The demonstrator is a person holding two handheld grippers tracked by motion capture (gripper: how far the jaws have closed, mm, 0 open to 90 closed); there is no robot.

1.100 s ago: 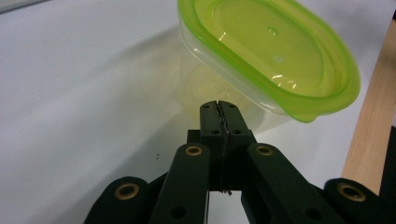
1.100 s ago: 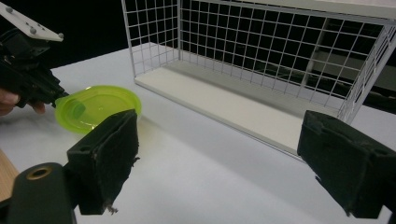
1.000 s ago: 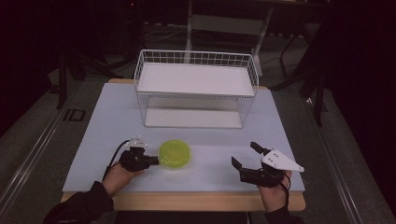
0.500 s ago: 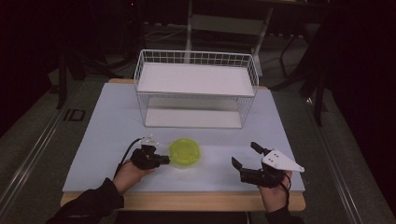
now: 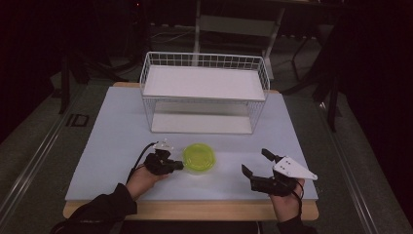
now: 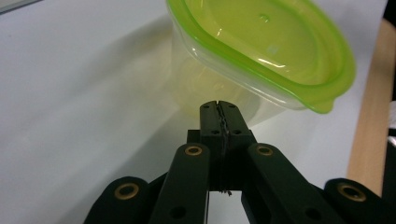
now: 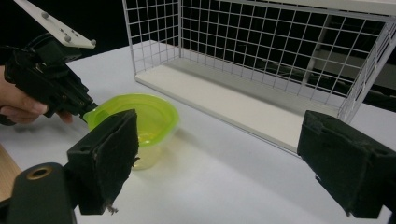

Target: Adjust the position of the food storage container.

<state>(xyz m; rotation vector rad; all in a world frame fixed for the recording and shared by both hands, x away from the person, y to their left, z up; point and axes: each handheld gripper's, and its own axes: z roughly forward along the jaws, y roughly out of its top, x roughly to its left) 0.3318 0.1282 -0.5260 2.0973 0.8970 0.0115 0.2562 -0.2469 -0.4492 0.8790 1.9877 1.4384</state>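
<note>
Two hand-held grippers at a white table [image 5: 117,146] with a lidded container and a wire rack.

The left gripper [image 5: 176,165], seen in the high view, lies with its tip touching the left edge of the green-lidded container [image 5: 199,158]; in the left gripper view its jaws are pressed together with nothing between them, just below the container's [image 6: 261,56] translucent wall and lid rim. The right gripper [image 5: 253,165] rests near the table's front right, well apart from the container, its jaws spread wide and empty. The container stands upright on the table in front of the white wire rack [image 5: 204,92], apart from it. In the right gripper view it [image 7: 140,116] sits beside the left gripper [image 7: 86,109].
</note>
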